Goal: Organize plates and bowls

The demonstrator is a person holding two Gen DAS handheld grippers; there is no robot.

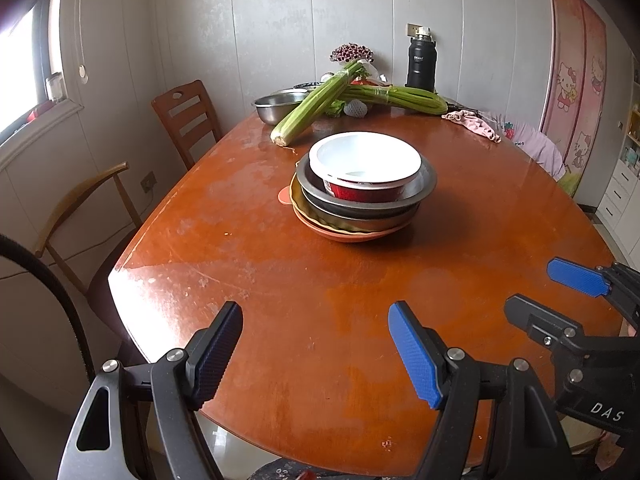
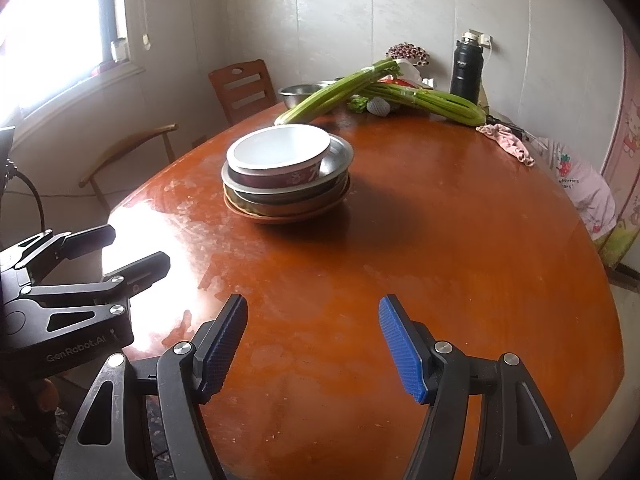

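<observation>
Dishes form one stack point(image 1: 362, 188) at the table's point(image 1: 280, 280) centre: we count one white-lined red bowl point(image 1: 366, 166) on top, one steel basin, one dark plate and one orange plate at the bottom. At twelve o'clock lie two celery bunches point(image 1: 316, 102), one steel bowl point(image 1: 276, 106) and one flask point(image 1: 421, 60). Both tongs, left gripper point(image 1: 316, 354) and right gripper point(image 2: 312, 346), hover near six o'clock, released, grasping nothing.
</observation>
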